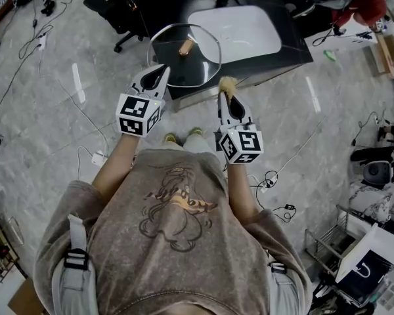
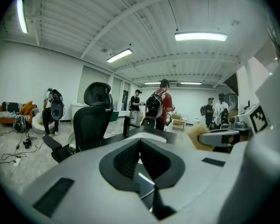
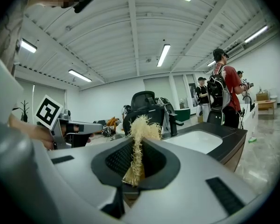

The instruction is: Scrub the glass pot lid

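Note:
The glass pot lid (image 1: 196,64), clear with a wooden knob (image 1: 185,47), hangs in the air in front of a black counter. My left gripper (image 1: 161,71) is shut on its near-left rim. In the left gripper view the jaws (image 2: 140,142) are closed, and only a thin glint of the rim (image 2: 145,178) shows between them. My right gripper (image 1: 224,92) is shut on a tan fibre scrubber (image 1: 228,83), whose tuft sits just off the lid's near-right edge. In the right gripper view the scrubber (image 3: 139,133) stands up between the closed jaws (image 3: 136,143).
The black counter (image 1: 295,51) holds a white basin (image 1: 240,31) just behind the lid. A black office chair (image 1: 128,8) stands at the far left. Cables lie across the marble floor. Several people (image 2: 159,104) stand at the back of the room. Shelves and boxes (image 1: 368,268) are at the lower right.

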A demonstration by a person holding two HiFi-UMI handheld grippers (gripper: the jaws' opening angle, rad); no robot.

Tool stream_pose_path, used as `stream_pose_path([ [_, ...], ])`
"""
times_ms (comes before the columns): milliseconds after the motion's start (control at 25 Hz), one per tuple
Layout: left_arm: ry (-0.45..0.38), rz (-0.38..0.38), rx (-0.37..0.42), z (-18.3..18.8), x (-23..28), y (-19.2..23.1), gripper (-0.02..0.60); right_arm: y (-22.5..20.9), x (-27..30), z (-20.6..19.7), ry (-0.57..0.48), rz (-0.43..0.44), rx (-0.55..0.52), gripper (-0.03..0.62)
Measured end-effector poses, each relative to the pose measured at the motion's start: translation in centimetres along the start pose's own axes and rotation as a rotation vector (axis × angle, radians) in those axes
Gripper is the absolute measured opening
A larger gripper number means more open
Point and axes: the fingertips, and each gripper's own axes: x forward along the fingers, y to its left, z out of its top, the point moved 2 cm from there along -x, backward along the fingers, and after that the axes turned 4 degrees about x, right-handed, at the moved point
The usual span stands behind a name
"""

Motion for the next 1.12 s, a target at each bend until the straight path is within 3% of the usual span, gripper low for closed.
stream_pose_path([
  [320, 0.027, 0.018, -0.017, -0.2, 4.2, 1.9, 0.017, -2.7, 4.9, 1.6, 0.004, 0.040, -0.017, 0.040],
  [640, 0.056, 0.094, -0.029, 0.2, 8.8, 4.3, 0.017, -5.7, 11.3, 3.0, 0.042, 0.137, -0.034, 0.040],
  [960, 0.130, 0.111, -0.066, -0.4, 13.6, 5.1, 0.020, -8.6, 16.5, 3.7, 0.083, 0.238, -0.041, 0.040],
  [1040, 0.117, 0.143, -0.111, 0.0, 14.4, 5.8, 0.077, -9.5, 17.3, 4.0, 0.091, 0.256, -0.042, 0.040],
  [1120, 0.126, 0.157, -0.121, 0.3, 15.1, 6.1, 0.077, -10.5, 17.7, 4.3, 0.098, 0.264, -0.040, 0.040],
])
